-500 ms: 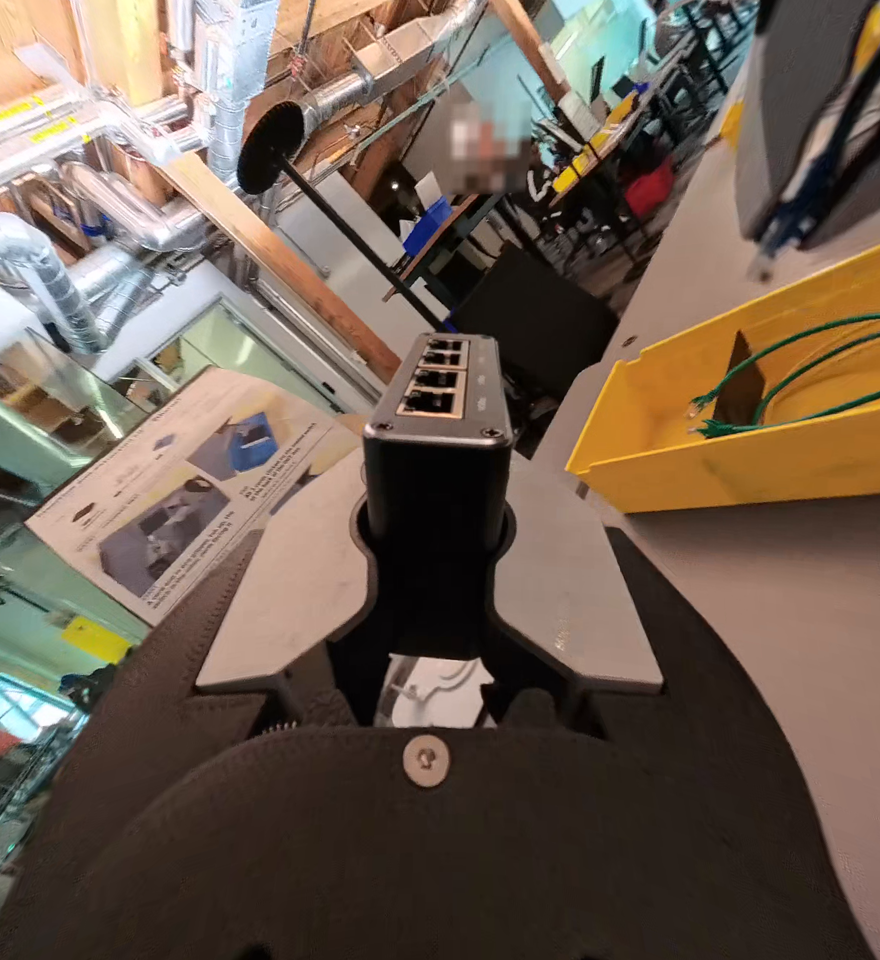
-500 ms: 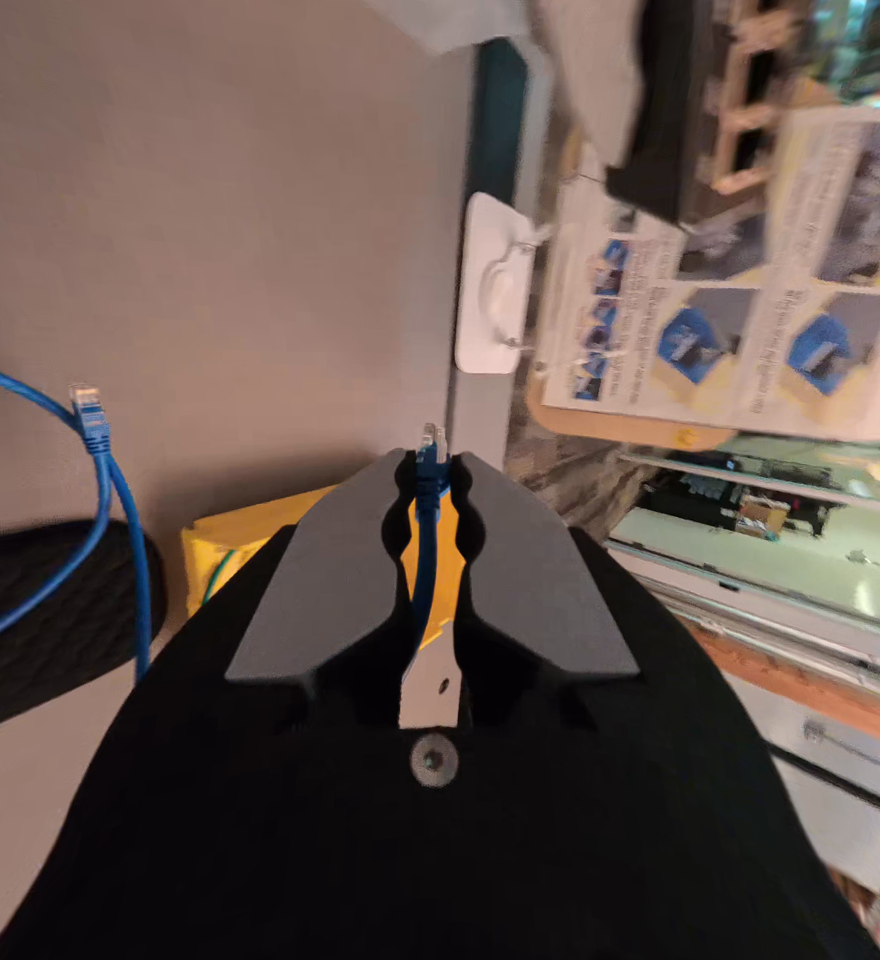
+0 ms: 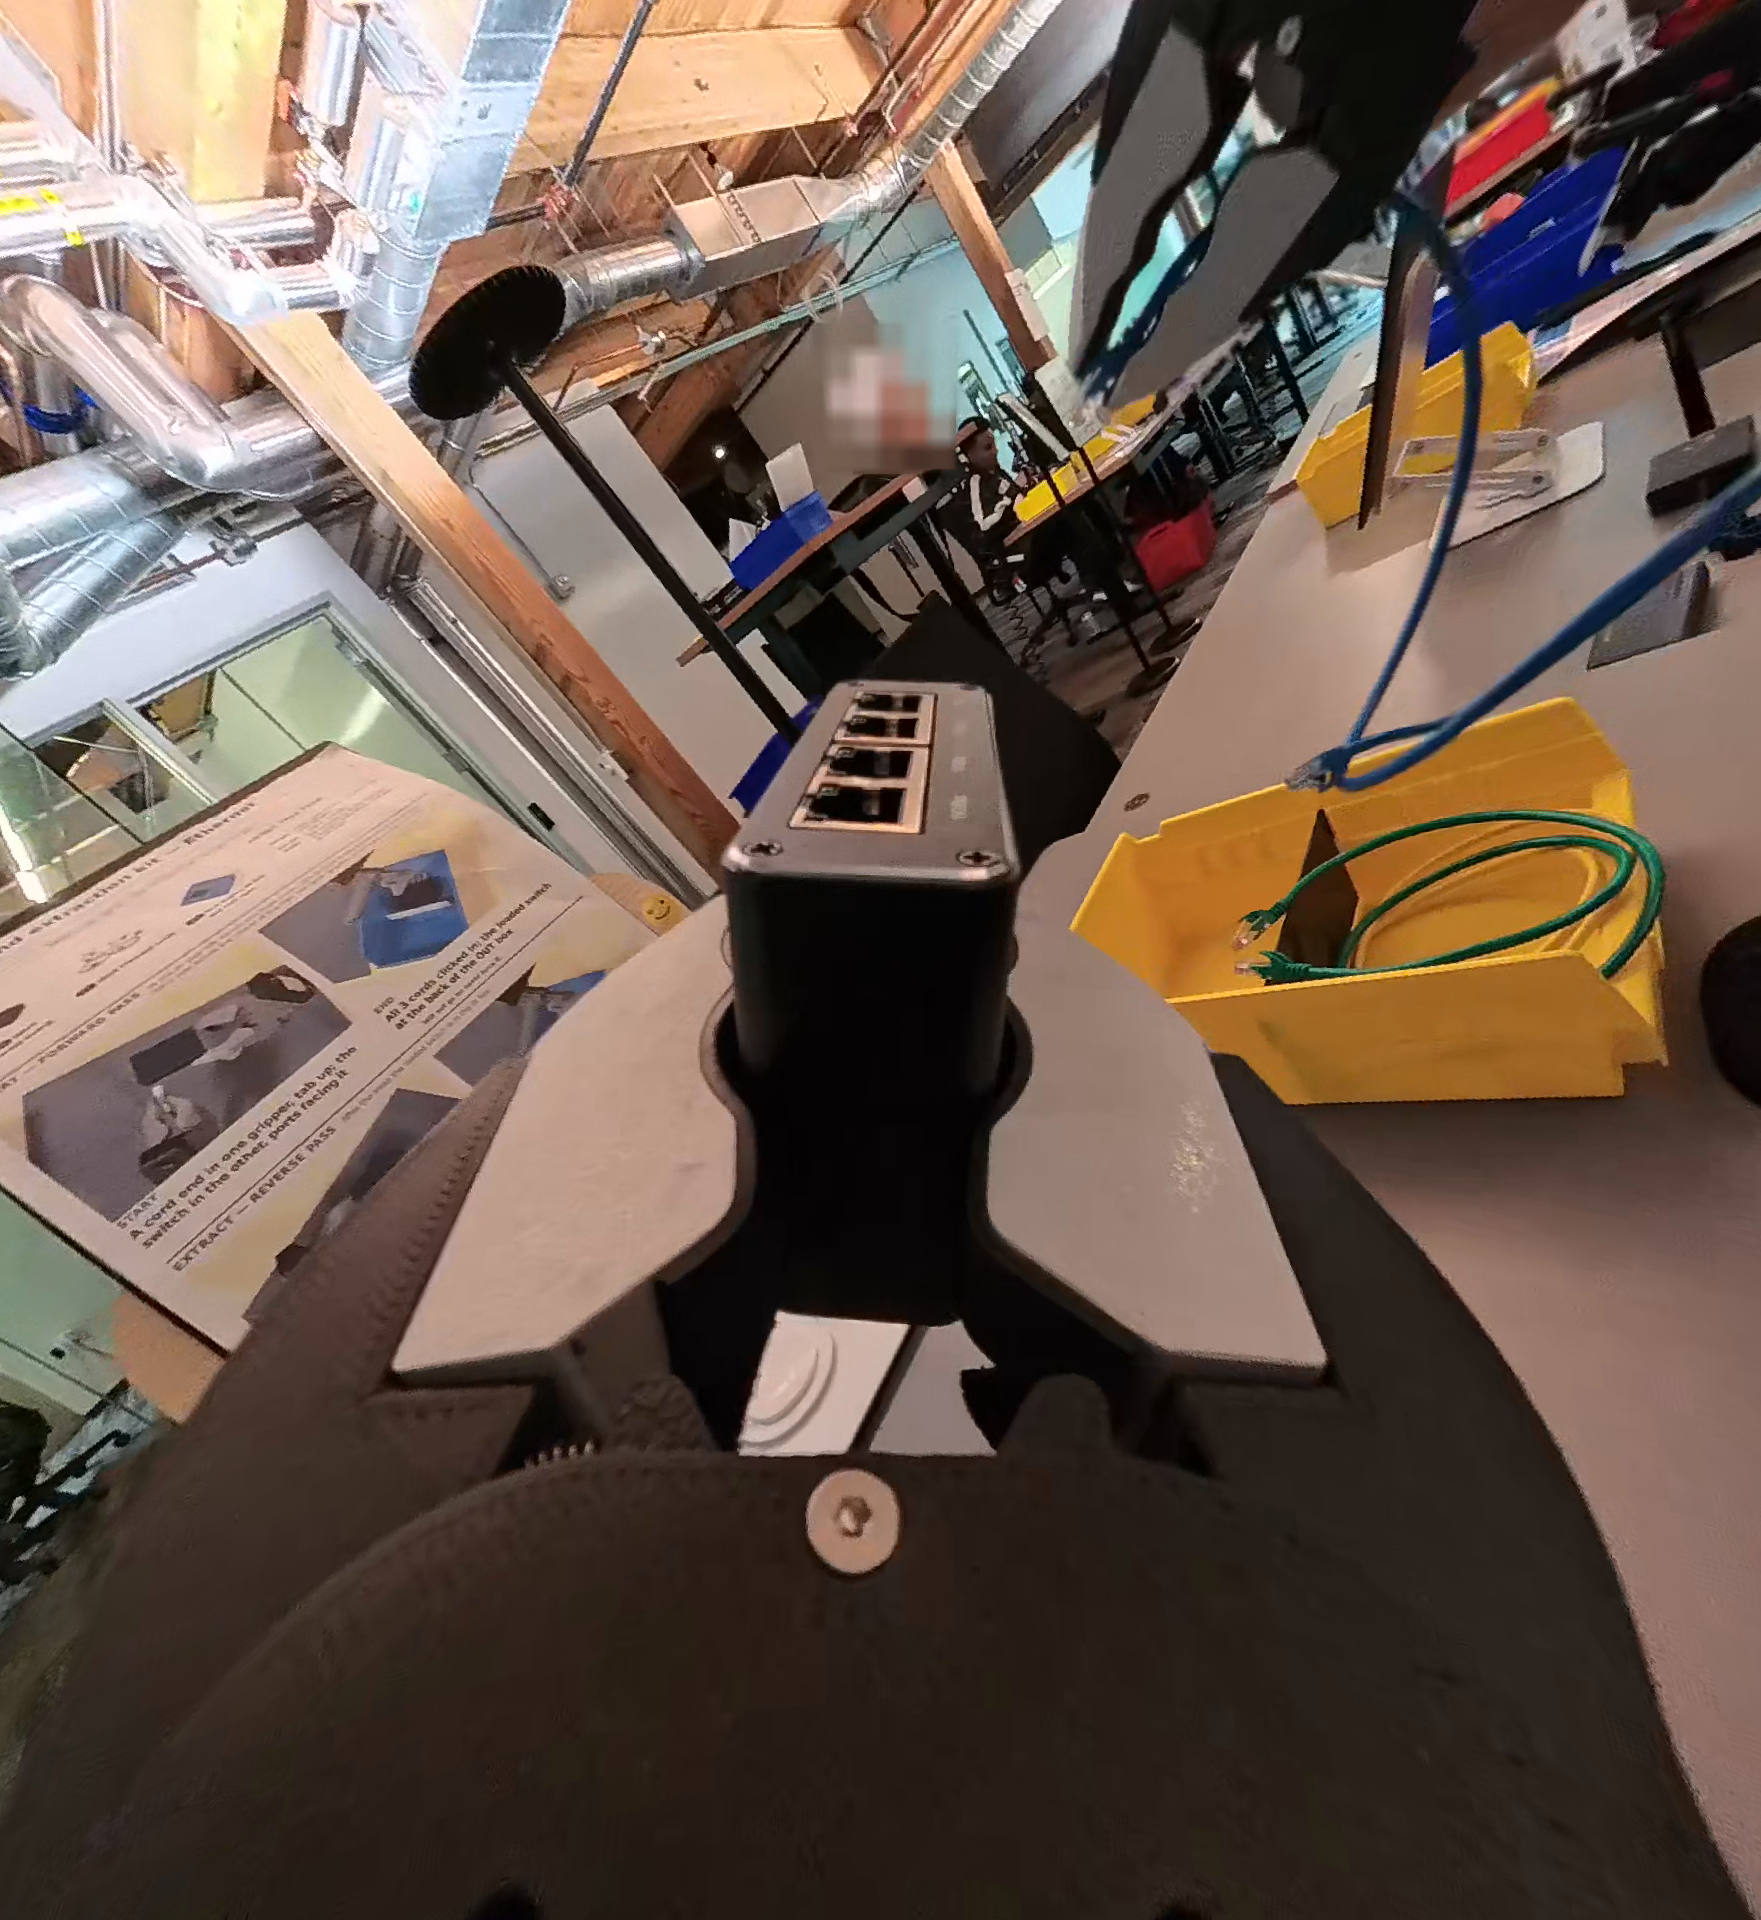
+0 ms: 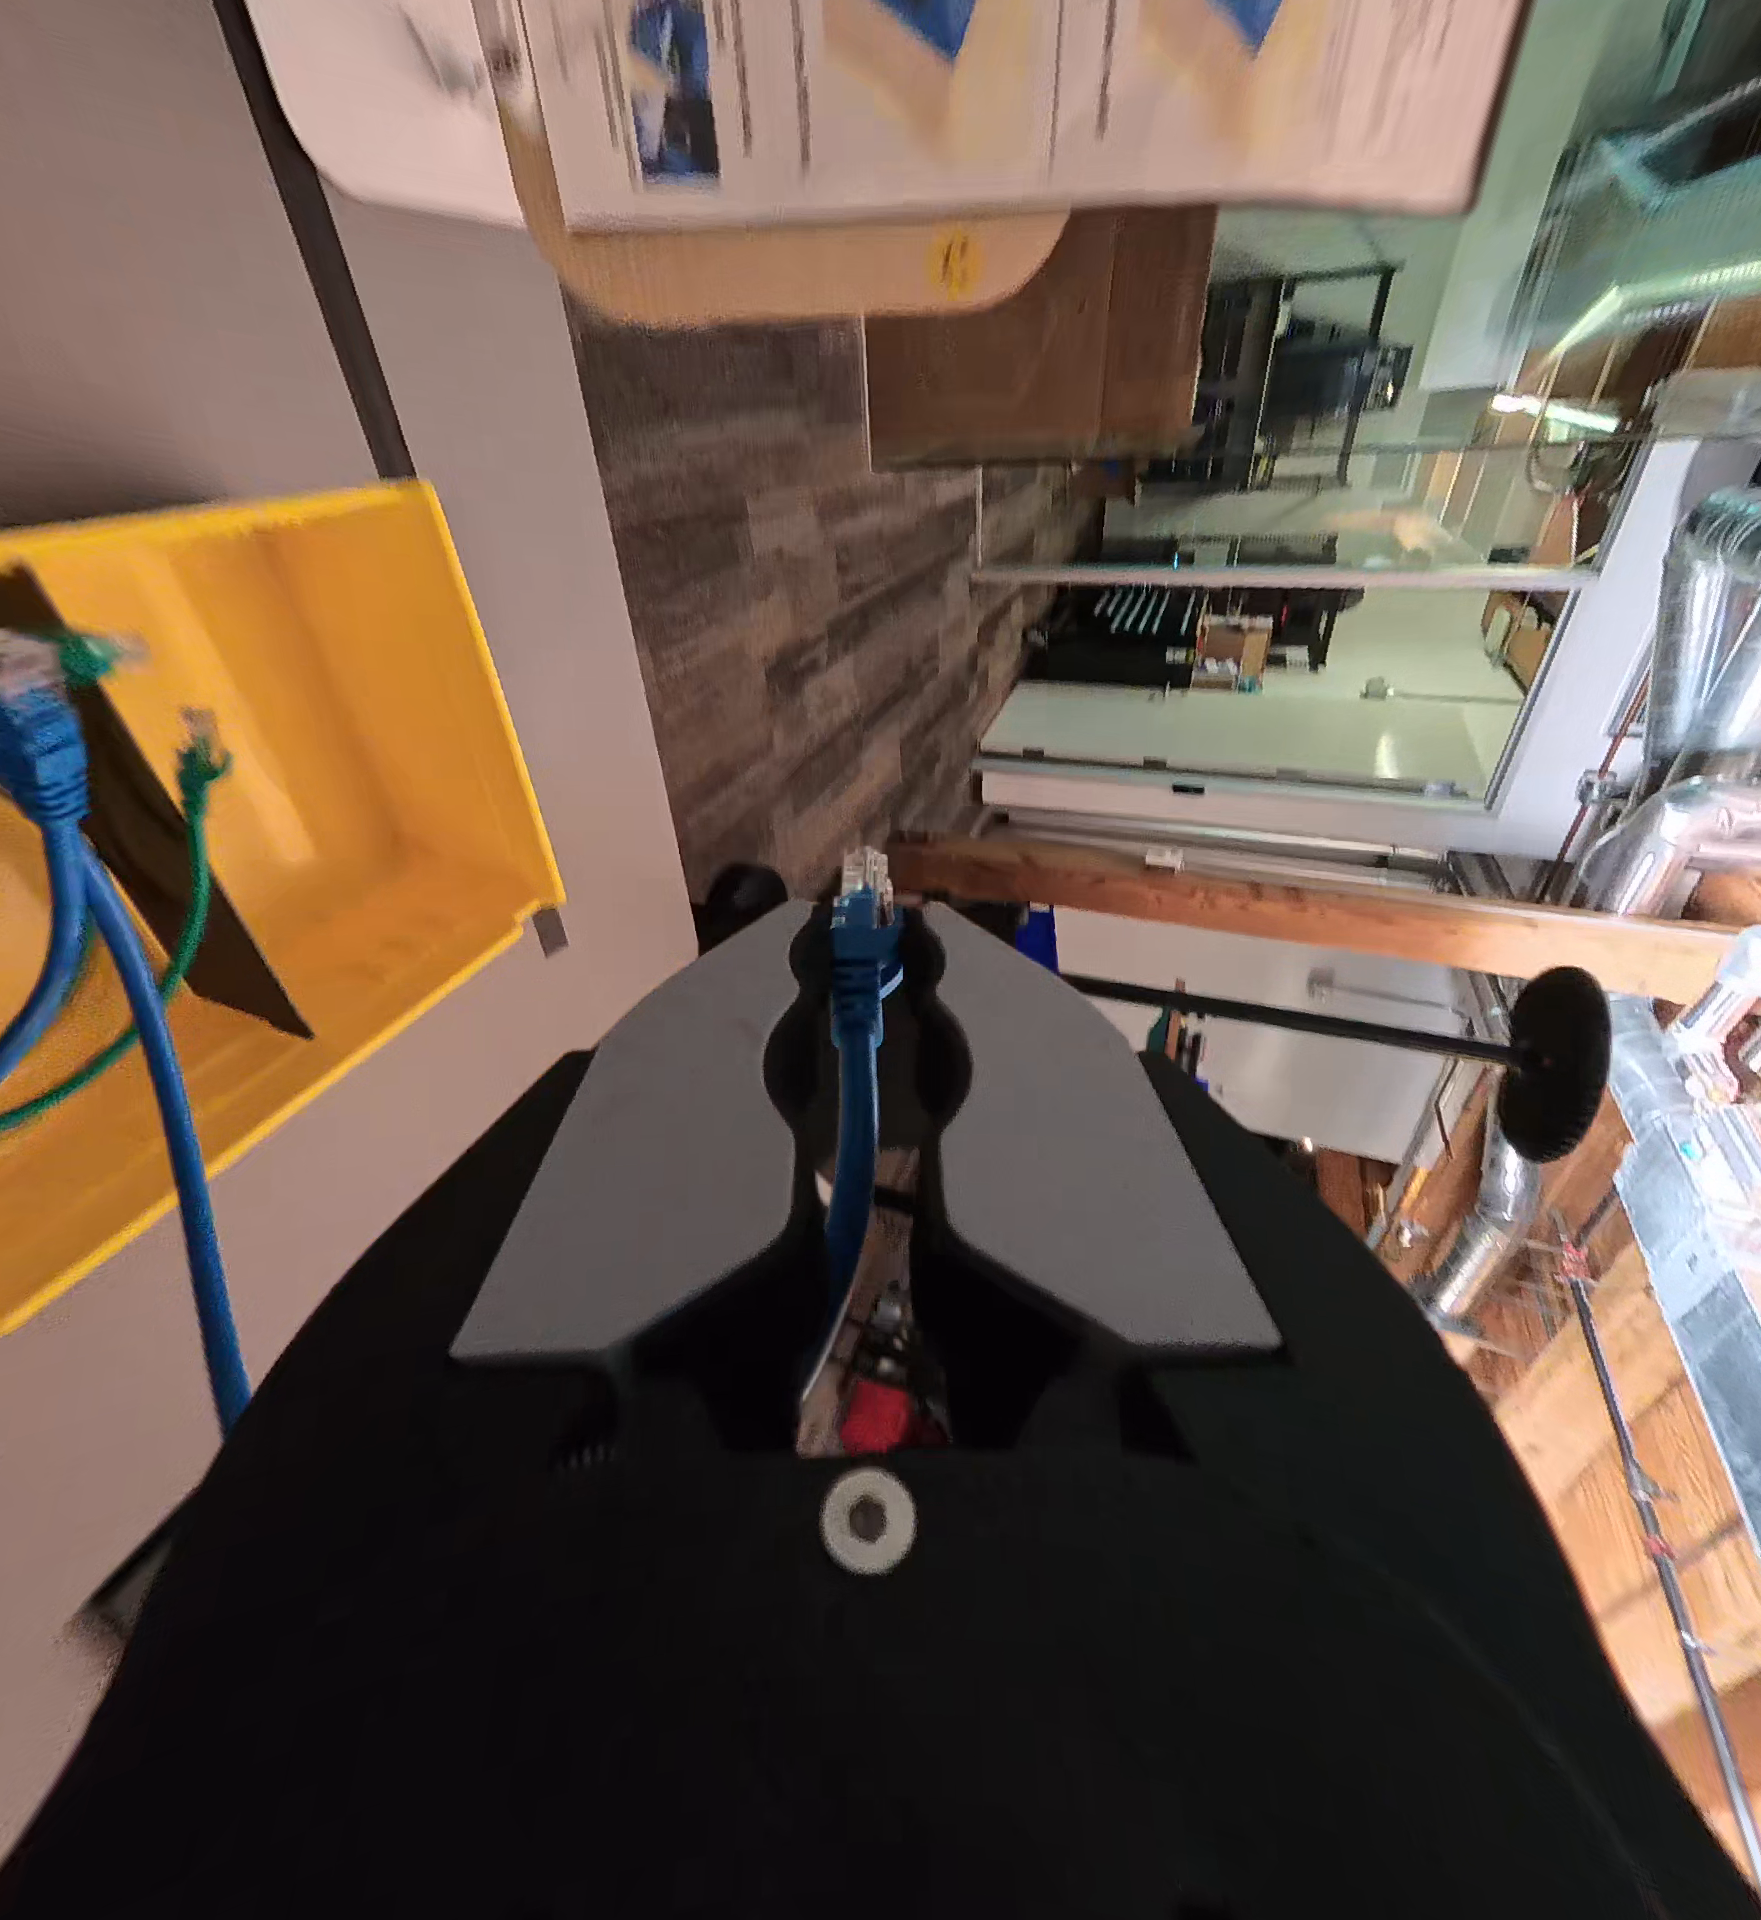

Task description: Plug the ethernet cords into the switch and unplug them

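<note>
the left gripper (image 3: 871,1049) clamps the black switch (image 3: 871,883) at frame centre; the right gripper (image 4: 863,935) pinches the blue cord (image 4: 855,1060), plug forward.

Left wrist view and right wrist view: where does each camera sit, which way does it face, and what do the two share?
Left wrist view: sits on the left gripper, facing along its jaws, tilted up toward ceiling ducts; the jaws are shut on the black switch, ports all empty.
Right wrist view: sits on the right gripper, rolled sideways, facing past the table edge; the jaws pinch the blue cord plug.
Shared: the yellow bin holding the green cord, the instruction sheet, and the blue cord.
</note>
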A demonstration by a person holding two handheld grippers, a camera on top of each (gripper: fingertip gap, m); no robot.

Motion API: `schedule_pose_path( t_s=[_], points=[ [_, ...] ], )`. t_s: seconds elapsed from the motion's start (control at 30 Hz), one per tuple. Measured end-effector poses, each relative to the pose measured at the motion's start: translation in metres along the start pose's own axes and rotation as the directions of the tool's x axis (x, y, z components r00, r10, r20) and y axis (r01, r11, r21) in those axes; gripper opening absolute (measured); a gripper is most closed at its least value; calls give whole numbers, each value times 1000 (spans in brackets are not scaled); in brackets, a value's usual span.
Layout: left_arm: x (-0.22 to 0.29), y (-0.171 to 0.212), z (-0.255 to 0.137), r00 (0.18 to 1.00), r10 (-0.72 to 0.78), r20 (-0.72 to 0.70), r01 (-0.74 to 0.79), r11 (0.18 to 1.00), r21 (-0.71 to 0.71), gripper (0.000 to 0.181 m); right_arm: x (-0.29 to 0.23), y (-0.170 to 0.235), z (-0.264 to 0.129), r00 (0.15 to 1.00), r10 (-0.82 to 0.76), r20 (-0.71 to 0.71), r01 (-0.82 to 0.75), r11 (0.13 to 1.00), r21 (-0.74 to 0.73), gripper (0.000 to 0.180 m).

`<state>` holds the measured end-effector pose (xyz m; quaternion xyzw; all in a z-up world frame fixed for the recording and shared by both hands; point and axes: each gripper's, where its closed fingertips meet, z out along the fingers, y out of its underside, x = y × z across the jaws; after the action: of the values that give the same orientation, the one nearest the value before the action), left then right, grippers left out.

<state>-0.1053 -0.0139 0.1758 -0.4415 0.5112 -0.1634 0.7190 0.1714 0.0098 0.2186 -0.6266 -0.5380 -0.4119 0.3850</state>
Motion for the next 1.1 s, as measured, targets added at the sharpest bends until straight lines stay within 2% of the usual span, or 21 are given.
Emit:
schedule_pose_path(
  t_s=[0.13, 0.27, 0.4, 0.47, 0.6, 0.7, 0.83, 0.9, 0.97, 1.0, 1.1],
  points=[
    [3, 4, 3, 1000, 10, -13, -11, 1000, -28, 39, -23, 35, 38, 1000, 9, 2, -9, 993, -119, 14],
    [6, 11, 6, 999, 25, -24, -27, 997, -71, 39, -71, 57, 70, 998, 22, 60, -9, 979, -203, 14],
    [7, 17, 9, 999, 11, -38, -15, 994, -105, 39, -130, 65, 90, 962, 217, 168, -167, 949, -268, 15],
    [8, 19, 10, 999, 10, -41, -15, 993, -116, 39, -159, 65, 94, 911, 344, 227, -268, 913, -308, 15],
    [12, 21, 12, 998, 4, -59, -12, 991, -133, 38, -215, 54, 97, 748, 565, 348, -431, 813, -392, 21],
    [15, 24, 14, 997, 5, -71, -15, 989, -149, 37, -236, 29, 93, 556, 709, 433, -567, 705, -427, 32],
    [20, 28, 16, 996, -1, -92, -15, 986, -167, 38, -210, -19, 78, 294, 779, 554, -765, 539, -352, 44],
    [23, 27, 17, 994, -3, -109, -15, 986, -163, 37, -184, -40, 63, 209, 755, 621, -836, 467, -287, 48],
    [29, 28, 18, 990, -6, -140, -18, 986, -167, 37, -154, -65, 43, 225, 697, 681, -883, 441, -160, 49],
    [33, 28, 19, 987, -8, -162, -19, 986, -164, 39, -140, -82, 29, 290, 645, 707, -890, 453, -48, 51],
    [50, 29, 21, 967, -43, -252, -5, 982, -188, 37, -119, -136, -20, 600, 456, 658, -772, 545, 326, 52]
  ],
)
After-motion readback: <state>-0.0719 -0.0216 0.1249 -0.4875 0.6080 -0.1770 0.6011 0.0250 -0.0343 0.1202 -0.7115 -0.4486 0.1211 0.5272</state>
